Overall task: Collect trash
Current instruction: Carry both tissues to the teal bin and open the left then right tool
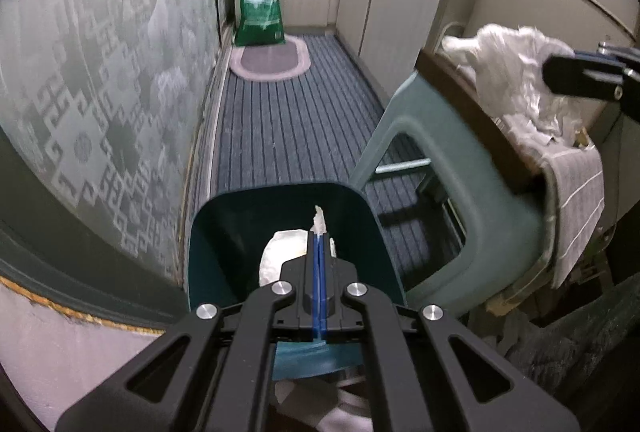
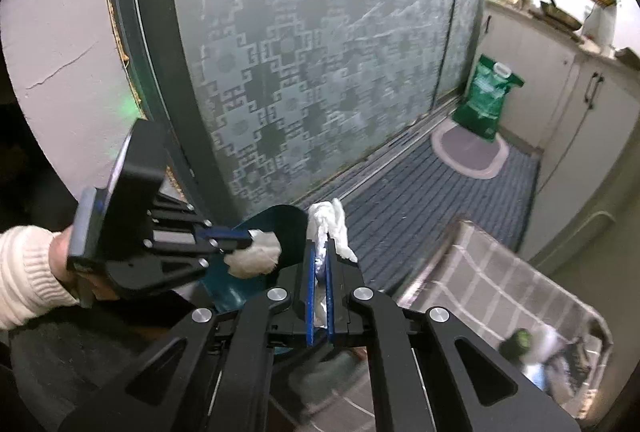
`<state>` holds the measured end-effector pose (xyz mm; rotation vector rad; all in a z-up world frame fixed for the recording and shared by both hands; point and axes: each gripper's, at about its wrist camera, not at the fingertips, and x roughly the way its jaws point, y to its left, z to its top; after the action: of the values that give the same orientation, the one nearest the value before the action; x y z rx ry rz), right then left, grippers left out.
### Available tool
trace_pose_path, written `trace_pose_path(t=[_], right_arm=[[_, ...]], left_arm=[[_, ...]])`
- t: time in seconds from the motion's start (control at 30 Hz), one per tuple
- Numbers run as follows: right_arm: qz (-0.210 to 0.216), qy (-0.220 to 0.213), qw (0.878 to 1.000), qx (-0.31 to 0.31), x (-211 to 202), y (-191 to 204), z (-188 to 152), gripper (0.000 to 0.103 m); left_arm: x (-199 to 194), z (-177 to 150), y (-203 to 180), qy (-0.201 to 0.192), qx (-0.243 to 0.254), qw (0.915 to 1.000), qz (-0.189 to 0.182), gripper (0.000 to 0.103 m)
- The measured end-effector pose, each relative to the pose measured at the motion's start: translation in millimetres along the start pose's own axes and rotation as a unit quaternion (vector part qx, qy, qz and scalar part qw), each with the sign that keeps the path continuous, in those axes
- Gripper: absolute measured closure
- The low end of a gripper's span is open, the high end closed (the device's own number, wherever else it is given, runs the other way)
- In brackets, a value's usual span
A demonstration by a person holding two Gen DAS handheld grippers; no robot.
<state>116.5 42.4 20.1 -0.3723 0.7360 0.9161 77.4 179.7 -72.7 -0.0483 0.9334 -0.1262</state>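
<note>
The left gripper has its fingers closed on a crumpled white tissue, right above the dark teal plastic bin on the striped blue floor mat. The right gripper pinches a twisted white paper wad near the bin too. Next, I think, both should open so the soft, scrunched trash falls in.

Two grippers; two tissue wads; one bin.
</note>
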Motion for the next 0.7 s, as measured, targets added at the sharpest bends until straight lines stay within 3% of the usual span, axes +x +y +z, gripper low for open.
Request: trace_pose_path(t=[0.23, 0.3, 0.4, 0.7], right_arm=[[0.016, 0.033, 0.999, 0.008, 30, 13, 4, 0.099], [0.022, 0.045, 0.999, 0.012, 39, 17, 3, 0.099], [0.025, 0.062, 0.998, 0.015, 51, 21, 1, 0.099], [0.036, 0.090, 0.995, 0.017, 80, 30, -3, 0.099]], left_arm=[[20, -16, 12, 0.039, -0.006, 0.9992, 0.005, 0.102], [22, -18, 12, 0.045, -0.003, 0.9990, 0.008, 0.096], [20, -18, 14, 0.040, -0.006, 0.9990, 0.016, 0.082], [-19, -9, 21, -0.007, -0.021, 0.9992, 0.032, 0.082]])
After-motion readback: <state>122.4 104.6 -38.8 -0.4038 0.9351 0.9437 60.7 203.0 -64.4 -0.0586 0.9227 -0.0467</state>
